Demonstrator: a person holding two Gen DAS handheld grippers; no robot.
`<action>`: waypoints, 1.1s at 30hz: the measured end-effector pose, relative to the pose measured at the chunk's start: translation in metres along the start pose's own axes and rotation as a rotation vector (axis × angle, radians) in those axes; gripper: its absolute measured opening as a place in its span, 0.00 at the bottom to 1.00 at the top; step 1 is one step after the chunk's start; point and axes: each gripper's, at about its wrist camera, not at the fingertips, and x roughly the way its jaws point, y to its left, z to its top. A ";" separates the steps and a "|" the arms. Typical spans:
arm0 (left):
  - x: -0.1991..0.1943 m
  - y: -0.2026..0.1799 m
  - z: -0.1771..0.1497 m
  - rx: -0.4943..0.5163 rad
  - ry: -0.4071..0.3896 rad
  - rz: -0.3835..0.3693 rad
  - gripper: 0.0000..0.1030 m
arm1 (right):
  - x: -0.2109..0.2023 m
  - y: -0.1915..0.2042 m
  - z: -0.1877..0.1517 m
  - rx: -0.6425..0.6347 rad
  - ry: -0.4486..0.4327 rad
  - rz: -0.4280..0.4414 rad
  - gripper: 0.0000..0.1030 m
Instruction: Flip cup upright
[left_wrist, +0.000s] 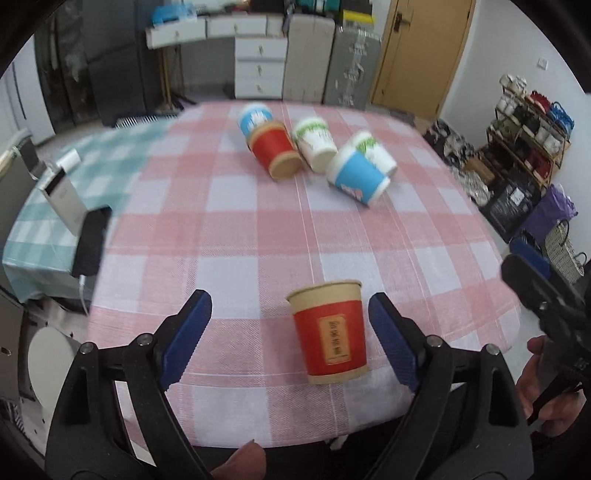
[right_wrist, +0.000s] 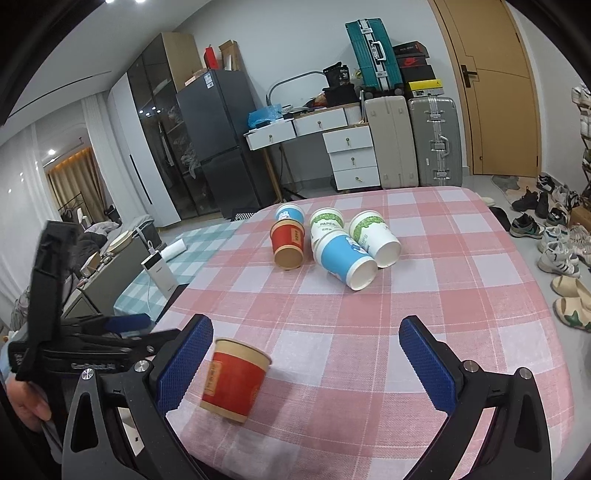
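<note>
- Left wrist view: the left gripper (left_wrist: 290, 325) is spread wide, holding nothing.
- A red paper cup (left_wrist: 330, 335) stands upright, rim up, between the blue pads, nearer the right-hand pad (left_wrist: 393, 338) and apart from both.
- The cup rests on the pink checked tablecloth (left_wrist: 236, 236) near the table's front edge.
- Far back lie a tipped red cup (left_wrist: 275, 149), a white-and-green cup (left_wrist: 316, 144) and a blue cup (left_wrist: 356, 175).
- The right gripper (left_wrist: 532, 266) enters at the right edge; its opening cannot be judged here.
- Right wrist view: the right gripper (right_wrist: 314, 363) is wide open and empty.
- The red paper cup (right_wrist: 234, 380) stands just beside the left-hand pad (right_wrist: 184, 365), slightly tilted in this lens; contact cannot be confirmed.
- The left gripper (right_wrist: 122, 332) shows at the left, behind the cup.
- A white power bank (right_wrist: 160, 275) stands on the teal cloth (right_wrist: 199, 240).
</note>
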 end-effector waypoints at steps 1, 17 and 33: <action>-0.008 0.001 -0.001 0.008 -0.022 0.007 0.85 | 0.001 0.003 0.000 -0.004 0.006 0.003 1.00; -0.064 0.041 -0.021 -0.099 -0.195 0.076 0.99 | 0.004 0.045 -0.001 -0.066 0.034 0.042 1.00; -0.041 0.042 -0.027 -0.125 -0.174 0.069 0.99 | 0.023 0.041 -0.002 -0.063 0.082 0.055 1.00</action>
